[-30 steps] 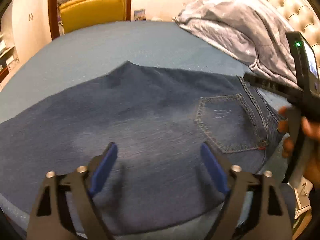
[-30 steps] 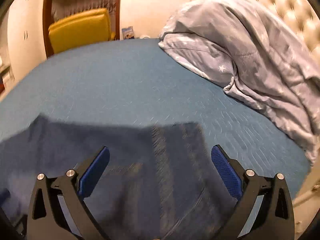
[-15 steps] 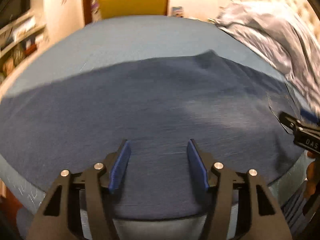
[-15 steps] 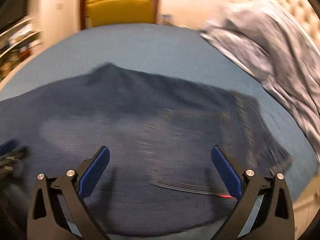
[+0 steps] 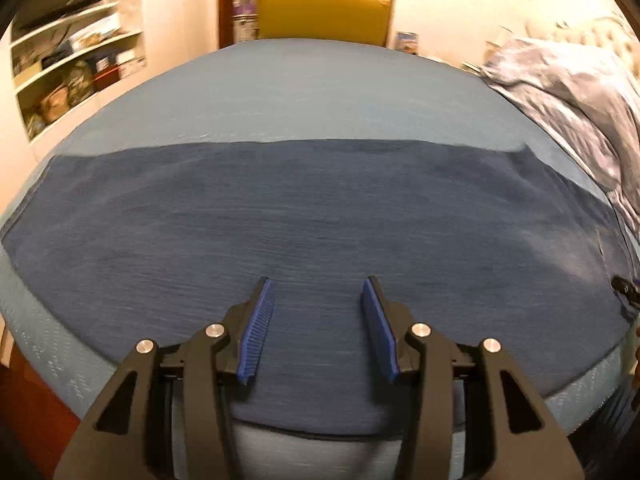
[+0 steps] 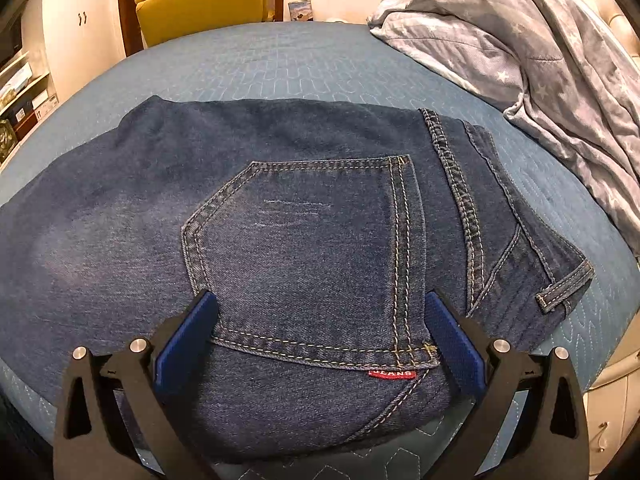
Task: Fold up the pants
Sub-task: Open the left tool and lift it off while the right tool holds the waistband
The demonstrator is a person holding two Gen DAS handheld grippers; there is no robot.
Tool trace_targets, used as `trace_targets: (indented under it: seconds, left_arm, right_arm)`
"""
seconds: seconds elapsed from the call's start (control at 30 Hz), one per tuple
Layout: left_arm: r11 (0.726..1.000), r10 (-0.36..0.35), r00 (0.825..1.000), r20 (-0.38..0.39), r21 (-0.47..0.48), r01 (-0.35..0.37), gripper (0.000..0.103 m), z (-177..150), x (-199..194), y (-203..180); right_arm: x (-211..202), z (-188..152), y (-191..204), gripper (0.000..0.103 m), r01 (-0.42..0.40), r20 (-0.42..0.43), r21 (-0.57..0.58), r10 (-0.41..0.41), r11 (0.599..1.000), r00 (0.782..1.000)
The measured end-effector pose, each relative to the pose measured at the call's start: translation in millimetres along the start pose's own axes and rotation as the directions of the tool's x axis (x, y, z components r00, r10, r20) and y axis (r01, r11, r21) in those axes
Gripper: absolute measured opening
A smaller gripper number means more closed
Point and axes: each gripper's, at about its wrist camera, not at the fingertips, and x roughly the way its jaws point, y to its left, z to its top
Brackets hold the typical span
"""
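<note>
Dark blue jeans [image 5: 304, 224] lie flat along the near edge of a blue bed [image 5: 320, 92], folded lengthwise with one leg over the other. In the right wrist view the seat end shows a back pocket [image 6: 304, 248], the waistband [image 6: 460, 184] at the right and a red label [image 6: 392, 374]. My left gripper [image 5: 318, 292] is open and empty, just above the leg part. My right gripper [image 6: 320, 308] is open wide and empty, its fingers either side of the pocket's lower edge.
A rumpled grey star-print duvet [image 6: 520, 40] lies on the right side of the bed. A yellow chair [image 5: 324, 12] stands beyond the far edge. Shelves [image 5: 72, 68] with clutter line the left wall. A white drawer unit [image 6: 608, 412] stands at the near right.
My left gripper has swung left along the jeans from the pocket area to the legs, and its jaws have narrowed. My right gripper has come left over the back pocket.
</note>
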Motion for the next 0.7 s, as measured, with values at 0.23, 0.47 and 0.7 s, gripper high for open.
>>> trace_targets:
  seconds: [0.23,0.47,0.7]
  left_arm:
    - [0.995,0.025,1.000,0.018,-0.092,-0.023,0.048,7,-5,73]
    - [0.988,-0.059,0.997,0.056,-0.141,0.066,0.047,8,-19,140]
    - [0.950,0.129,0.990,0.064,-0.293,-0.105,0.061,2,-32,237]
  right_arm:
    - [-1,0,3,0.099,0.005,-0.013,-0.011,-0.005,1.000,1.000]
    - [0,3,4,0.099,0.023,-0.036,-0.005,-0.023,1.000,0.999]
    - [1,4,5,0.099,0.037,-0.048,0.007,-0.036,0.999,0.998]
